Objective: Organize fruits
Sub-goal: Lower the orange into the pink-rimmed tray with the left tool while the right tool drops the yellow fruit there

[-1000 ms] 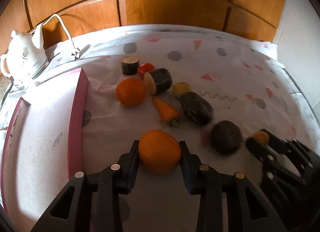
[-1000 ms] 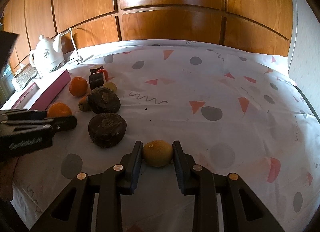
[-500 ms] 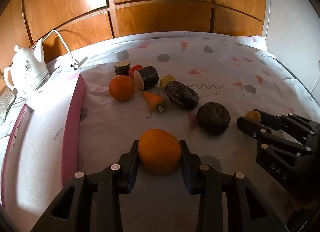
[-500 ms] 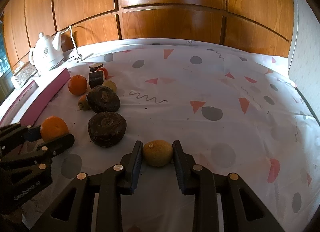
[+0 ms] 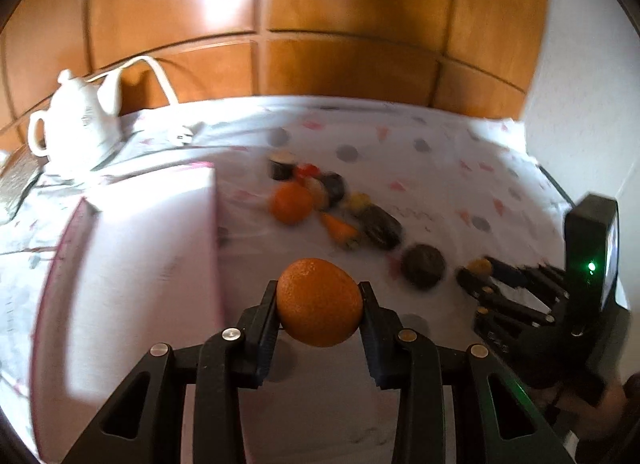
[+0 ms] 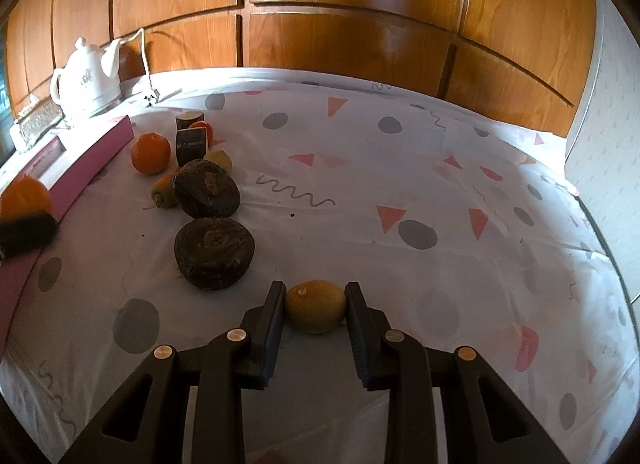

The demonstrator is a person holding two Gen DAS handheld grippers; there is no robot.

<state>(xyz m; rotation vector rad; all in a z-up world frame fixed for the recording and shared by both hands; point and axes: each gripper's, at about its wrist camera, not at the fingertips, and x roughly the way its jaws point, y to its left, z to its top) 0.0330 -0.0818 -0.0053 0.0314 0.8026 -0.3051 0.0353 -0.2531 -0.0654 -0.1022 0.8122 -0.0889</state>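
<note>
My left gripper point(image 5: 319, 306) is shut on an orange point(image 5: 319, 301) and holds it above the cloth, beside the pink-rimmed white tray point(image 5: 144, 248). My right gripper point(image 6: 316, 306) is shut on a small yellow-brown fruit point(image 6: 316, 306) resting on the tablecloth; it also shows in the left wrist view point(image 5: 478, 272). A second orange point(image 6: 151, 153), a carrot point(image 6: 164, 192), two dark round roots point(image 6: 214, 258), dark cut pieces point(image 6: 191, 145), a red tomato point(image 6: 203, 129) and a yellow fruit point(image 6: 220, 159) lie in a cluster on the cloth.
A white teapot point(image 6: 86, 81) with a white cord stands at the back left by the wooden wall. The patterned tablecloth point(image 6: 400, 183) stretches to the right. A white wall point(image 6: 612, 143) bounds the right side.
My left gripper has lifted the orange and moved left toward the tray, with motion blur. My right gripper stays still around the yellow-brown fruit.
</note>
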